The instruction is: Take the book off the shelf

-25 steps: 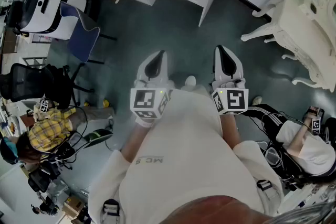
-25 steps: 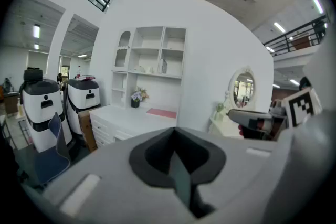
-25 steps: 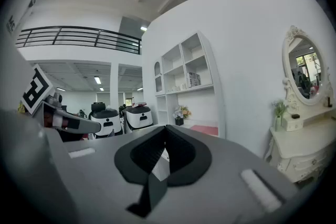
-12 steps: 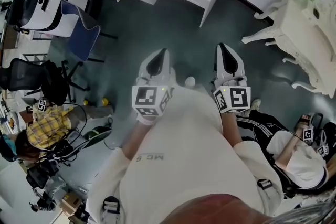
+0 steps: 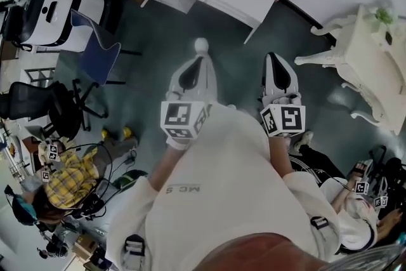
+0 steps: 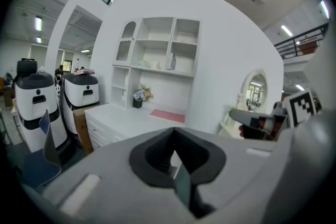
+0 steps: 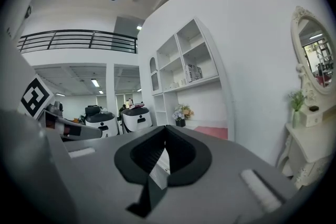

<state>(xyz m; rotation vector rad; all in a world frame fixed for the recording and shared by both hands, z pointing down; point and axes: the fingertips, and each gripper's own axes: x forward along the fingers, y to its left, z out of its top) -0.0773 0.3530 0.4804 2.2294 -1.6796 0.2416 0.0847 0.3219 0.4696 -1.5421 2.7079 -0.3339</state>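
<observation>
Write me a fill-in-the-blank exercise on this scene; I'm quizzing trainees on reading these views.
1. The left tongs and right tongs are both ____, holding nothing.
2. The book sits on the white ____.
3. The mat on the desk is ____.
4. Near the mat stands a pot of ____.
Missing words: shut; shelf; pink; flowers.

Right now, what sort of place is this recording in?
Probably a large indoor lab or studio staged as a home: a white desk with a shelf unit, an ornate dressing table, and white robots parked alongside.
</observation>
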